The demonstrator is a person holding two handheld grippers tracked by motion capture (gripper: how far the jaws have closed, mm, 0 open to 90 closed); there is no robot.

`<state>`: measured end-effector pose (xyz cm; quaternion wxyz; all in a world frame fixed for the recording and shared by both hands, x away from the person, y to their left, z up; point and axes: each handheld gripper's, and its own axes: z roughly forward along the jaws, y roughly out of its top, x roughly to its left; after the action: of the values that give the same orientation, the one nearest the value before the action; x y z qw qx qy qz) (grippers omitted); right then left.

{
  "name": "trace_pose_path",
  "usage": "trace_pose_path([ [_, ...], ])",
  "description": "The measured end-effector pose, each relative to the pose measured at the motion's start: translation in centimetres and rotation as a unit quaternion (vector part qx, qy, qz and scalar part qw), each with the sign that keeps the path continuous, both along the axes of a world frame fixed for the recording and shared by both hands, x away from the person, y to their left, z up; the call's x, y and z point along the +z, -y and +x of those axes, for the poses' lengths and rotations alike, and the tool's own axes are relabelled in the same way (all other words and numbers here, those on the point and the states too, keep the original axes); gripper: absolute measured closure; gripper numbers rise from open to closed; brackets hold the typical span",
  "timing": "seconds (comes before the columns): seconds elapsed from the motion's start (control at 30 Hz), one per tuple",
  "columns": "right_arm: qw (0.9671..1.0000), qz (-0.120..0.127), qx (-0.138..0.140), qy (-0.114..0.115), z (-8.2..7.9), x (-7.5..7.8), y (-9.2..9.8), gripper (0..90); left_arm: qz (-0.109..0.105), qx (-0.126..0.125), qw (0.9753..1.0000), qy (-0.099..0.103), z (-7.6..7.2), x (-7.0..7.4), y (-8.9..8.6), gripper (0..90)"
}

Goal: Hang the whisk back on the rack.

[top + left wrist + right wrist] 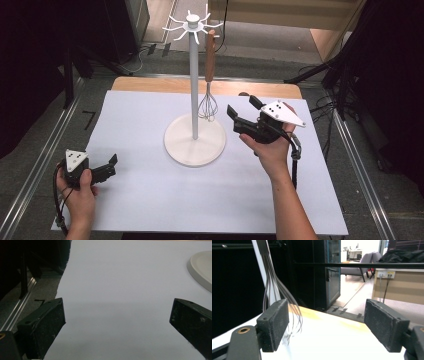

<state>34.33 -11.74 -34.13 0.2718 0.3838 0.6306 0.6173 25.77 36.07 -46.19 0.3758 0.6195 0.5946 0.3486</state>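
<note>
- We have the white table [150, 200] in front of us, and standing mid-table is the white rack [194, 90]: a round base, a thin upright pole and a crown of hooks at the top.
- The whisk [209, 75] hangs from one of those hooks just right of the pole, wooden handle up, wire loops down, its tip a little above the base and apparently clear of it, though the high view is too coarse for us to be sure.
- We judge the whisk light; the handle is stiff and should offer a fair grip, while the wires [274, 290] are springy and slick and would flex or slide under the pads.
- So we would close on the wooden handle, near its middle, and lift to free it from the hook.
- Our right gripper [244, 111] is near the wires with its jaws spread wide, holding nothing.
- Our left gripper [111, 162] rests at the near left of the table, jaws likewise wide apart and empty.
</note>
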Motion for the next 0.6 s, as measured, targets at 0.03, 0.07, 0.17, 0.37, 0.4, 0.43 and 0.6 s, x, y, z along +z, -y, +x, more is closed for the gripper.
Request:
trace_pose_path([
  [0.03,1.0,-0.003,-0.002,0.0,0.0,-0.2,0.2,20.3,0.0,0.0,1.0,-0.001,0.0,0.0,0.0,0.7],
  [0.07,1.0,-0.007,-0.007,-0.002,-0.1,-0.4,0.5,20.1,0.0,0.0,1.0,0.0,0.0,0.0,0.0,0.6],
  [0.17,0.9998,-0.013,-0.015,-0.008,-0.2,-0.8,1.1,19.7,0.001,0.0,1.0,0.0,0.0,0.0,0.0,0.7],
  [0.37,0.9984,-0.036,-0.04,-0.015,-0.4,-2.0,2.1,20.5,0.001,0.0,1.0,-0.001,0.0,0.0,0.0,0.7],
  [0.4,0.9983,-0.037,-0.04,-0.019,-0.5,-2.1,2.3,20.5,0.001,0.0,1.0,-0.001,0.0,0.0,0.0,0.7],
  [0.43,0.9982,-0.039,-0.042,-0.019,-0.5,-2.3,2.5,20.5,0.0,0.0,1.0,-0.001,0.0,0.0,0.0,0.7],
  [0.6,0.9971,-0.046,-0.055,-0.026,-0.8,-3.3,3.6,20.7,0.001,0.0,1.0,-0.002,0.0,0.0,0.0,0.7],
])
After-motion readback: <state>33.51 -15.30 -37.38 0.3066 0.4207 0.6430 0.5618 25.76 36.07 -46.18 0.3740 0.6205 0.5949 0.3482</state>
